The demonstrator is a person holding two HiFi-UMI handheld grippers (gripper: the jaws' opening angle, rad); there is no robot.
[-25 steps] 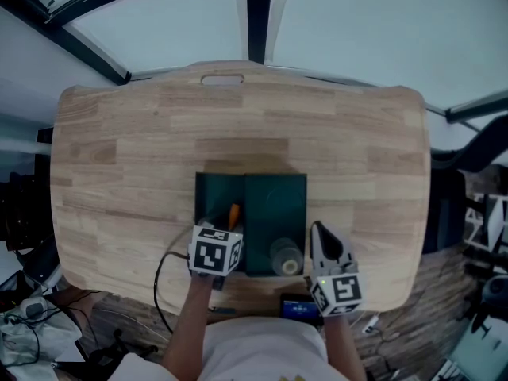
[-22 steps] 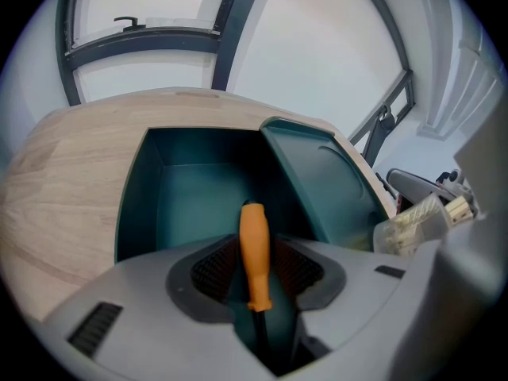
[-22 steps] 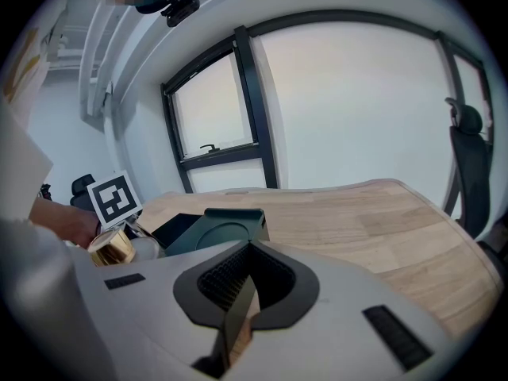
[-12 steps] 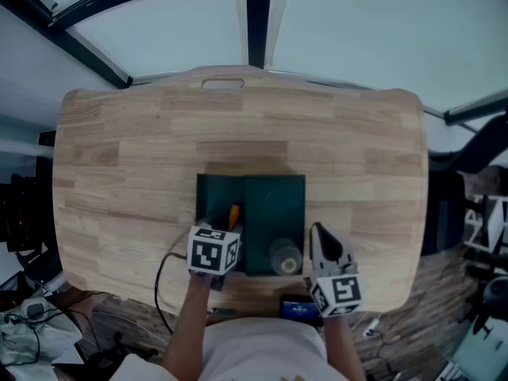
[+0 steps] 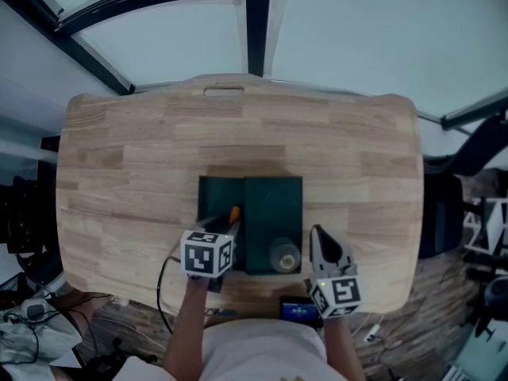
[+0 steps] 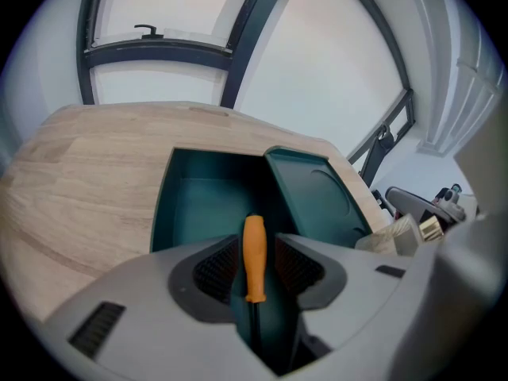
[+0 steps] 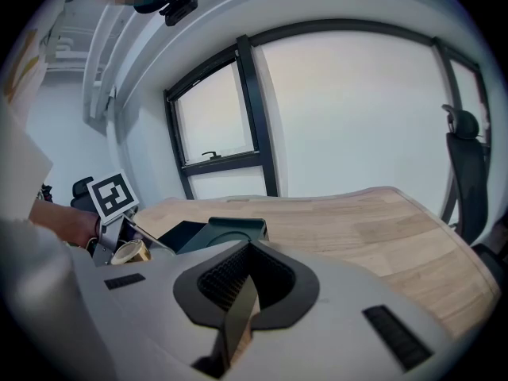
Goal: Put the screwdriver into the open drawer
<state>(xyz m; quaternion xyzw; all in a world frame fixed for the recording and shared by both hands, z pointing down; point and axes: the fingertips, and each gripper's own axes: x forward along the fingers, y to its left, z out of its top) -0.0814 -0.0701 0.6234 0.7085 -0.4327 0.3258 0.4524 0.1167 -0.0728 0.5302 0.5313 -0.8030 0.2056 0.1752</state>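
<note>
1. Table [image 5: 127, 157]: pale wood top, carries everything below.

2. Drawer unit [image 5: 274, 205]: dark green, mid-table, toward the near edge. This is the ref. landmark. The open drawer [image 6: 202, 201] is the unit's left half, w/ its cavity showing.

3. Left gripper [image 6: 258, 238]: at the unit's near-left corner, angled down into the drawer. Jaws have just been opening and now stand wide. Both pads are clear of the handle, so the tool is let go, not clamped.

4. Right gripper [image 7: 248, 260]: just off the unit's near-right corner, over the table. Jaws together, nothing betw. them. Idle.

5. Roll [image 5: 284, 254]: small, pale, prob. tape, at the unit's near-right corner. On the lid or just in front of it, can't tell.

6. Screwdriver [image 6: 254, 252]: orange handle, dark shaft. It sits inside the drawer's left-half cavity, handle pointing to the unit's far side, shaft running back under the left gripper. It looks resting there, and the task looks all but done.

Risks (judgement):
- The handle lies betw. the open pads w/ slim gaps. A skewed or rolled pull-back could catch it and drag it over the drawer's near edge.
- The shaft end is hidden under the gripper. If it leans on the drawer's front wall, a nudge may tip or roll the tool out.
- If the gripper drops lower, it could knock the unit and shift it on the table.
- A careless right gripper move could bump the roll.
</note>
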